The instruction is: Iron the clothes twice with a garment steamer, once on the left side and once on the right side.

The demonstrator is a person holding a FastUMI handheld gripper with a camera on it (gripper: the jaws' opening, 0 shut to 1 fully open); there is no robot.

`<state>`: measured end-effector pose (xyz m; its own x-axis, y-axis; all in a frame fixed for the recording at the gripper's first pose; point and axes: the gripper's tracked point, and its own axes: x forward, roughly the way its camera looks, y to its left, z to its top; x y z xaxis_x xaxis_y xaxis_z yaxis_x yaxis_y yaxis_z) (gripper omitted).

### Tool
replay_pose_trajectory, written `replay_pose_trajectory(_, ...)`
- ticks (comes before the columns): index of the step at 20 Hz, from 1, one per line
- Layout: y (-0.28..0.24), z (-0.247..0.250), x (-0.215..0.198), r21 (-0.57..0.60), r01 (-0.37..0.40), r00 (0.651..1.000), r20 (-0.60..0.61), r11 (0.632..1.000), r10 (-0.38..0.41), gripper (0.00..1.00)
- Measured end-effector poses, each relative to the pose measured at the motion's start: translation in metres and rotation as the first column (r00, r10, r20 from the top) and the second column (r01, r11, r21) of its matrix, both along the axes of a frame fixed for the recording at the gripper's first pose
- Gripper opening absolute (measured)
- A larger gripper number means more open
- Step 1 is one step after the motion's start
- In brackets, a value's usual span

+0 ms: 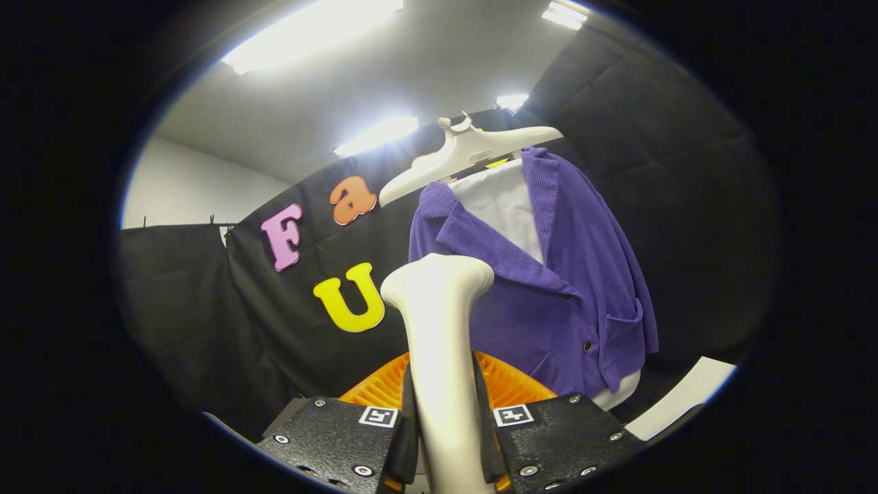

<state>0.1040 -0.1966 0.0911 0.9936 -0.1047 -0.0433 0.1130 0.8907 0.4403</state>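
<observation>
Tongs (446,439) clamped on the garment steamer (442,343), its head before the purple jacket (549,295) on its hanger (466,154)

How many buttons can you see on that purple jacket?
2. One sits where the lapels of the purple jacket meet; the other is lower, beside the pocket. The steamer, gripped in the claw, may hide more.

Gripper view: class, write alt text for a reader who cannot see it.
The gripper is shut on a garment steamer, its head raised just short of a purple jacket hanging on a white hanger against the black booth wall.
</observation>
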Motion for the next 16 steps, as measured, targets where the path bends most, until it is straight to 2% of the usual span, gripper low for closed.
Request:
replay_pose_trajectory(8, -0.026, -0.01, 0.052, 0.004, 0.108, 0.994, -0.021, 0.994, -0.108, 0.36)
replay_pose_trajectory(16, -0.032, -0.054, 0.067, -0.03, 0.111, 0.99, -0.082, 0.993, -0.113, 0.36)
